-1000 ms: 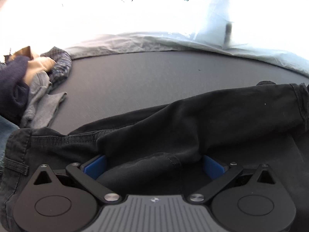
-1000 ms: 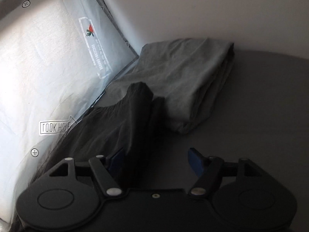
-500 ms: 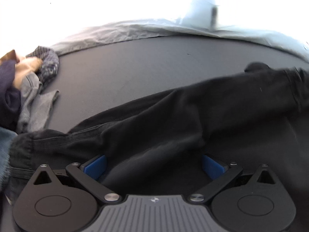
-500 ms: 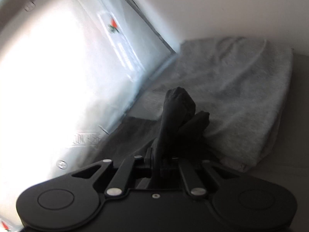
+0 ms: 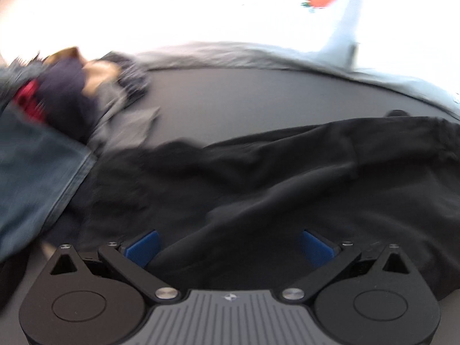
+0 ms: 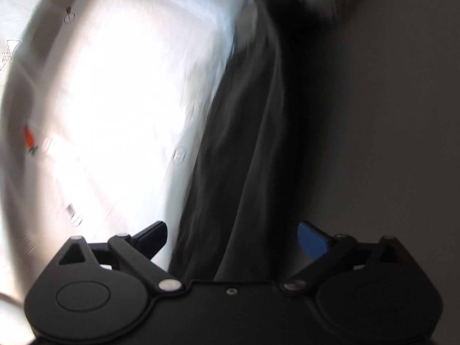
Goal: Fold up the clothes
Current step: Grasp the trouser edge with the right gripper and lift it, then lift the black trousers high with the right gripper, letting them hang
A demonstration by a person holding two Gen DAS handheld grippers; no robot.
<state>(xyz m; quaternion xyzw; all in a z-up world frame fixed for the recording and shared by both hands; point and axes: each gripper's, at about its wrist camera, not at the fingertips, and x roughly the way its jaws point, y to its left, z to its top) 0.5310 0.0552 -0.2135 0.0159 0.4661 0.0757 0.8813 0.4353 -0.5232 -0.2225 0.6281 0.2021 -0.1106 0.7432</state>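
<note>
A dark table (image 5: 258, 97) fills the left wrist view, with pale printed plastic sheet (image 5: 258, 54) along its far edge. Black trousers (image 5: 287, 178) lie stretched across the table from left to right, wrinkled and matte, one long leg reaching to the right edge. At the far left sits a heap of other clothes (image 5: 72, 97): blue denim, navy, grey and a bit of red, all blurred.

The left gripper (image 5: 230, 244) stands wide open just above the trousers, blue pads (image 5: 142, 245) apart, gripping nothing.

In the right wrist view the trousers (image 6: 253, 143) run away as a long dark band between the bright sheet (image 6: 115, 100) and the grey tabletop (image 6: 388, 143), much blurred. The right gripper (image 6: 233, 237) is also spread wide, cloth passing between its fingers without being pinched.
</note>
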